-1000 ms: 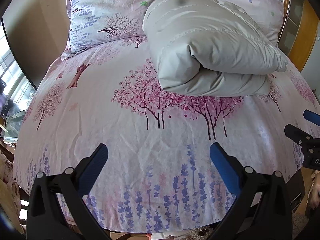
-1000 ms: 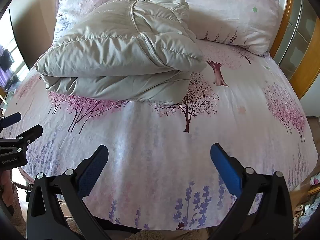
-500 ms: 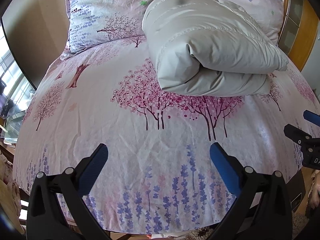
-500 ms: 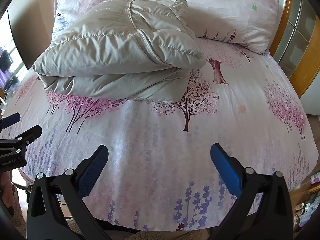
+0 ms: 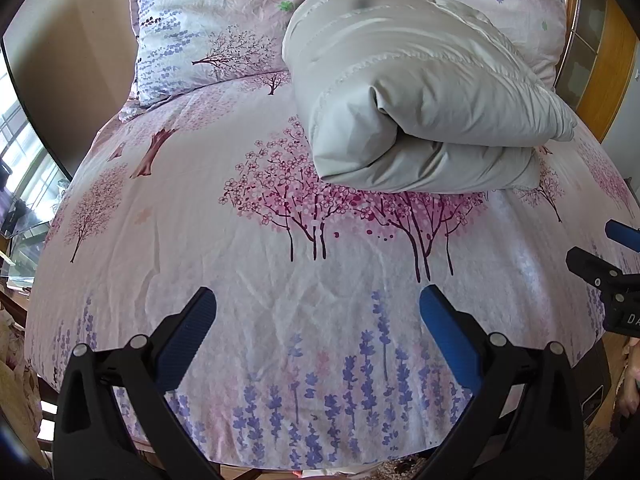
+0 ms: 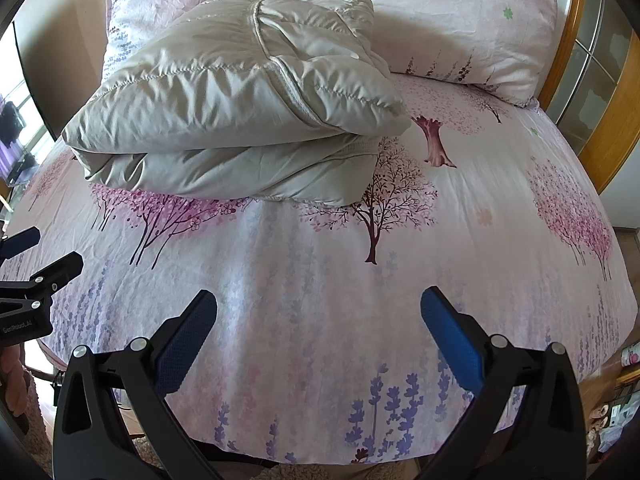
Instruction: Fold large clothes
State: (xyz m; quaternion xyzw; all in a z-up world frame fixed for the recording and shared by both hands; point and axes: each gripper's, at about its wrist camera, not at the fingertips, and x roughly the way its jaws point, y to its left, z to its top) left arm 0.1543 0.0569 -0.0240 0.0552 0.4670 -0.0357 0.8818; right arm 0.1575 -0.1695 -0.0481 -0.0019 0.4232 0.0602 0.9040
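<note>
We find the grey padded jacket (image 5: 420,92) folded in a bundle on the bed (image 5: 200,240), against the pillows (image 6: 460,28). Left tongs (image 5: 316,300) and right tongs (image 6: 318,300) hover released, empty, well apart from it.

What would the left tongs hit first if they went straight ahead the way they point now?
Most likely the sheet: the open left tongs aim low across it. If they clear that, the folded jacket lies beyond. Depth is uncertain.

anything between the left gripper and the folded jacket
Only bare floral bedsheet separates the open left gripper from the folded grey jacket, seen in the left wrist view.
</note>
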